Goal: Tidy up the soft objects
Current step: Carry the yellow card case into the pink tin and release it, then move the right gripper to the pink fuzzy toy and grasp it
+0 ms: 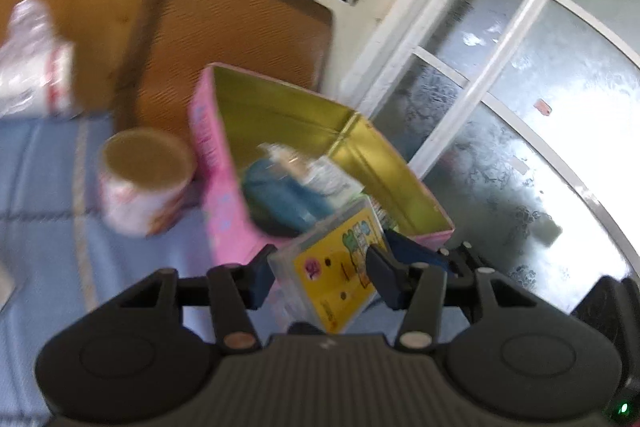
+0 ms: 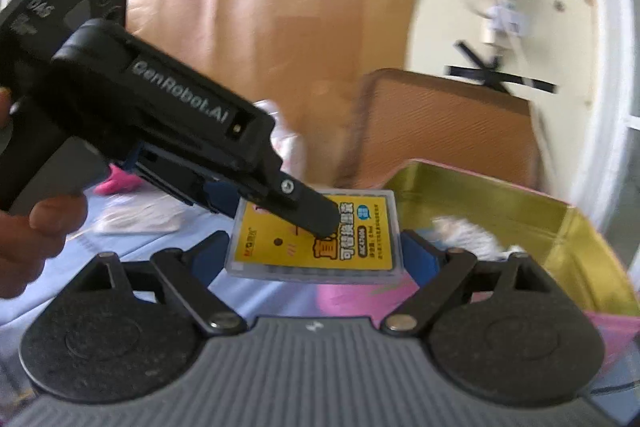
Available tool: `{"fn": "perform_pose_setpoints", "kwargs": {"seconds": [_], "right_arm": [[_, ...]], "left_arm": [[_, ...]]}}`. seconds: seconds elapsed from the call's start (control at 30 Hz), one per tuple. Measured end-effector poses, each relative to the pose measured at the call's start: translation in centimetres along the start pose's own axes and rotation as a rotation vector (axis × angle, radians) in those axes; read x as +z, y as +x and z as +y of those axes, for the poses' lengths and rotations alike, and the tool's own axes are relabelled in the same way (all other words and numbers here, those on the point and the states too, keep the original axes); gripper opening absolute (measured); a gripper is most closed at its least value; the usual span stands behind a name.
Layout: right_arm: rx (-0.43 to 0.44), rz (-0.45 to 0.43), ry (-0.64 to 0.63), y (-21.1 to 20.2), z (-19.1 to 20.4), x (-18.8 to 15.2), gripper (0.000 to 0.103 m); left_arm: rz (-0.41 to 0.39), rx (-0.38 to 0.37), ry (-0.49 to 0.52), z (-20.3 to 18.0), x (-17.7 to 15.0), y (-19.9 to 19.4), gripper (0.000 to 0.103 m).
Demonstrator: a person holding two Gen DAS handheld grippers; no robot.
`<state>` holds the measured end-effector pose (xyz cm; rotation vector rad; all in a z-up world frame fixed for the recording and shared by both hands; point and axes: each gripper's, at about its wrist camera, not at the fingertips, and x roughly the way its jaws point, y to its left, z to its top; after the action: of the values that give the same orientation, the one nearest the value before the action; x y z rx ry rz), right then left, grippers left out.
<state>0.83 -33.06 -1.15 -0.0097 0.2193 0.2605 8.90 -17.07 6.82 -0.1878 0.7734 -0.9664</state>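
A clear case with a yellow label (image 1: 340, 275) was pinched across its short sides by the left tool (image 1: 320, 277), just before the near rim of the open pink tin (image 1: 224, 187). The case's long axis pointed away toward the tin, which lay directly beyond. In the right-wrist view the case (image 2: 316, 239) sat between the spread fingers of the right tool (image 2: 316, 259), untouched by them.

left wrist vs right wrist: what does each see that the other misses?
Left wrist only: a round can on the blue cloth, a plastic-wrapped pack and frosted window panes.
Right wrist only: the left tool from outside, gripping the case, a hand on its handle, and a pink item.
Both: the yellow-labelled clear case, the open pink box and the brown cushion.
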Motion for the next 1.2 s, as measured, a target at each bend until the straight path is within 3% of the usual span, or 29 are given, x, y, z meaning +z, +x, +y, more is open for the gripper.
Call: {"fn": "perform_pose_setpoints", "kwargs": {"seconds": [0.1, 0.27, 0.43, 0.57, 0.77, 0.8, 0.97, 1.1, 1.2], "right_arm": [[-0.021, 0.048, 0.089, 1.4, -4.2, 1.0, 0.092], [-0.01, 0.245, 0.27, 5.2, -11.6, 1.4, 0.092], [-0.06, 0.378, 0.321, 10.1, -15.1, 1.2, 0.093], [-0.225, 0.319, 0.266, 11.0, -14.4, 1.1, 0.094], [-0.234, 0.179, 0.321, 7.7, -13.6, 1.7, 0.095], [-0.223, 0.16, 0.323, 7.0, -13.1, 1.8, 0.094], [-0.08, 0.093, 0.316, 6.0, -10.0, 3.7, 0.062], [0.099, 0.103, 0.237, 7.0, -4.3, 5.5, 0.058], [0.233, 0.149, 0.179, 9.4, 1.2, 6.3, 0.059]], "left_arm": [[0.004, -0.003, 0.016, -1.3, 1.5, 2.3, 0.053], [0.009, 0.01, -0.006, -1.5, 2.3, 4.8, 0.058], [-0.03, 0.036, -0.053, -0.5, 3.0, 5.6, 0.058], [-0.06, 0.051, -0.062, 0.5, 2.8, 3.6, 0.058], [-0.166, 0.152, 0.011, 2.4, 0.2, -2.9, 0.064], [-0.179, 0.166, 0.012, 2.9, -0.4, -4.1, 0.064], [-0.238, 0.274, -0.039, 7.0, -5.1, -10.3, 0.064], [-0.277, 0.425, -0.144, 11.3, -8.4, -14.8, 0.064], [-0.312, 0.598, -0.209, 14.3, -10.3, -17.7, 0.064]]}}
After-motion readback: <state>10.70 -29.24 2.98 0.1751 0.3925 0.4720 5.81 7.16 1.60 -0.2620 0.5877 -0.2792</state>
